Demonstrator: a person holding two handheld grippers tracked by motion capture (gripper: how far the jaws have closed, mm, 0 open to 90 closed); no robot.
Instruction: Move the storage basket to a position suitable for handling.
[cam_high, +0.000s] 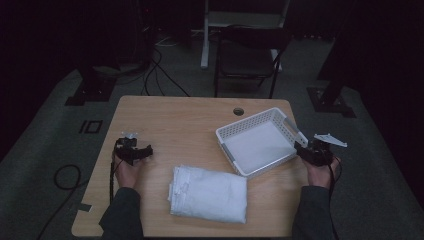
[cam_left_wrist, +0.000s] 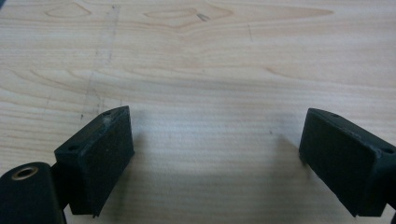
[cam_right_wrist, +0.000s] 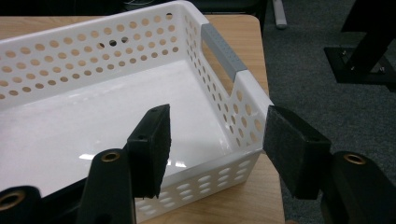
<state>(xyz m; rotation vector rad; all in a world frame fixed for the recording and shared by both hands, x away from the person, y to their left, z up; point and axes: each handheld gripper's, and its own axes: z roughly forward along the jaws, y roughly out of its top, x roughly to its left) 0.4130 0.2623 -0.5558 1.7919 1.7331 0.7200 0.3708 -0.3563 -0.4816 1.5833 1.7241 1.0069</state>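
I see the pale woodgrain counter. A folded white towel, soft and rumpled, lies front centre. A rectangular white plastic basket with perforated walls sits right. My right gripper, fingers open, straddles the basket's near corner. My left gripper, fingers open, hovers over bare wood.

Light wood-grain rectangular surface, rounded corners, small round cable hole near far edge. Standing on it, right of centre: white perforated plastic basket with grey handles, set at an angle. Just beside the basket's near corner, toward the near edge: folded white cloth, lying flat. Grey carpeted floor below.
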